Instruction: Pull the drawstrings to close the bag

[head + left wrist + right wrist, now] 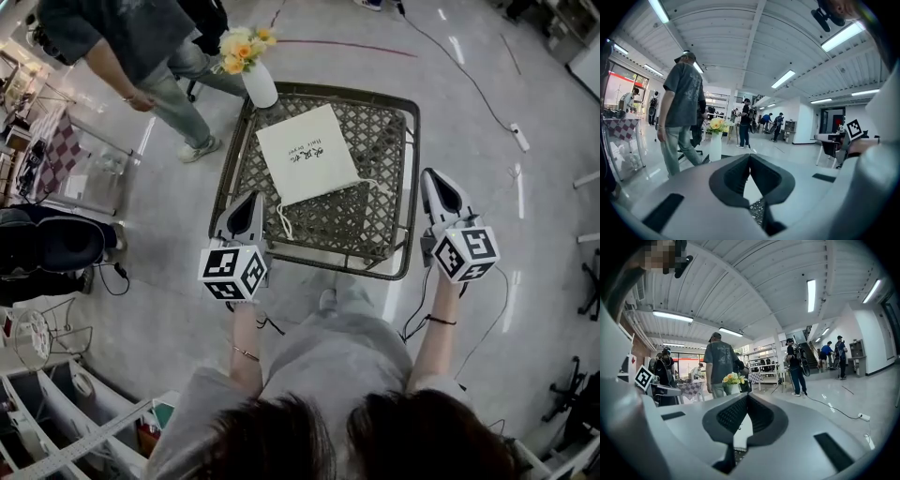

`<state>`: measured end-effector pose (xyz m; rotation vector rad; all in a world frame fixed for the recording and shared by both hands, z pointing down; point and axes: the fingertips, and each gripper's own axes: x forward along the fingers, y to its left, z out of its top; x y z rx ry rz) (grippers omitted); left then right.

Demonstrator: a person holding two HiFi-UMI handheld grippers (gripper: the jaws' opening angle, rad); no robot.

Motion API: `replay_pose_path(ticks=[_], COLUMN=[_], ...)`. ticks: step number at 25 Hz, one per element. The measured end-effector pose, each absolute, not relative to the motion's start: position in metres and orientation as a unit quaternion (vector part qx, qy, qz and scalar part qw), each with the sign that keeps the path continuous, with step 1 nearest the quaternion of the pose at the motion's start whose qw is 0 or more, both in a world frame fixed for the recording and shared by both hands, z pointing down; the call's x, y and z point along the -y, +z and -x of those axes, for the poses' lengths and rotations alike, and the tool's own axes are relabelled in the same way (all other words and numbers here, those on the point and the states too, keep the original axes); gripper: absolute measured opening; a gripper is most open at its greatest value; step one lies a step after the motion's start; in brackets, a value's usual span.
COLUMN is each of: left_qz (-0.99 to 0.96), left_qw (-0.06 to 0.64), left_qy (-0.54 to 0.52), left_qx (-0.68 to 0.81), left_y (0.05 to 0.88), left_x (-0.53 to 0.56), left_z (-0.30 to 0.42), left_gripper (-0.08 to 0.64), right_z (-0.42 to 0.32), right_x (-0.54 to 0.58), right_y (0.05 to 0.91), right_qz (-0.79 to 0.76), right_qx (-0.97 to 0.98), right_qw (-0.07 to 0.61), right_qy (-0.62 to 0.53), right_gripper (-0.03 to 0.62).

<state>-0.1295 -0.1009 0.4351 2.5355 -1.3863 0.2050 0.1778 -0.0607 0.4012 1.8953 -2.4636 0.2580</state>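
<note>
A white drawstring bag [307,153] lies flat on the woven metal table [375,234], its mouth toward me. One white cord loop [283,222] trails from the bag's near left corner, and another cord [374,187] lies at its near right corner. My left gripper [252,198] hovers over the table's near left edge, just left of the cord loop, shut with nothing in it. My right gripper [433,174] hangs outside the table's right rim, shut and empty too. In the left gripper view the jaws [750,156] meet; in the right gripper view the jaws [747,395] meet as well.
A white vase of yellow flowers [255,75] stands at the table's far left corner. A person [150,56] stands beyond the table at far left. Carts and a wire shelf [56,159] crowd the left side. Cables [478,84] run over the floor at right.
</note>
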Motion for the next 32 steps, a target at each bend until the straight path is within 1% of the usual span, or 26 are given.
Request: replay_pose_path(ticks=[13, 22, 27, 32], left_qz=[-0.838, -0.819, -0.81, -0.805], left_qw=[0.14, 0.163, 0.183, 0.21], left_qy=[0.08, 0.105, 0.124, 0.146], left_qx=[0.521, 0.54, 0.543, 0.535], left_y=[0.446, 0.466, 0.485, 0.509], left_x=[0.139, 0.144, 0.141, 0.146], left_z=[0.128, 0.125, 0.134, 0.138], left_gripper=[0.025, 0.025, 0.025, 0.025], right_z=[-0.183, -0.177, -0.165, -0.155], right_x=[0.139, 0.172, 0.179, 0.186], right_y=[0.415, 0.434, 0.456, 0.484], right_qz=[-0.559, -0.524, -0.507, -0.494], right_qx=[0.823, 0.842, 0.848, 0.85], right_qw=[0.03, 0.041, 0.063, 0.1], right_qy=[0.097, 0.119, 0.138, 0.152], right_gripper=[0.021, 0.021, 0.021, 0.021])
